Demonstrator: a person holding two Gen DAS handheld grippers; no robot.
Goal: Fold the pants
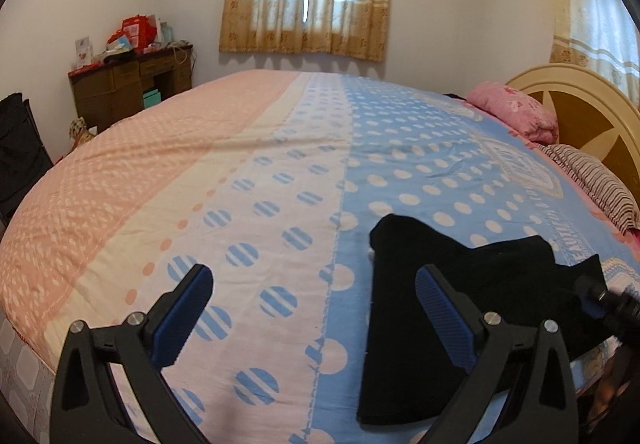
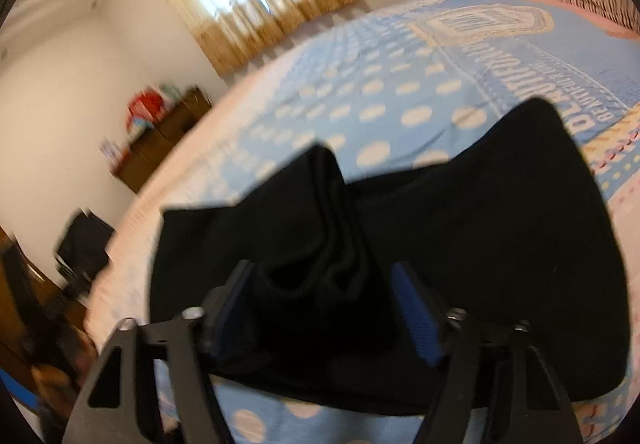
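Observation:
Black pants (image 1: 452,308) lie partly folded on the bed near its front edge. My left gripper (image 1: 316,292) is open and empty, just left of the pants, with its right finger over their edge. In the right wrist view the pants (image 2: 460,228) fill the middle. A bunched fold of them sits between the fingers of my right gripper (image 2: 324,296). The jaws stand some way apart, and the view is blurred, so I cannot tell whether they pinch the cloth. The right gripper's tip shows at the right edge of the left wrist view (image 1: 604,300).
The bed (image 1: 256,180) has a pink, white and blue dotted cover. A pink pillow (image 1: 516,108) and a striped pillow (image 1: 592,180) lie by the headboard (image 1: 592,112) at the right. A brown desk (image 1: 128,84) with clutter stands at the far left wall.

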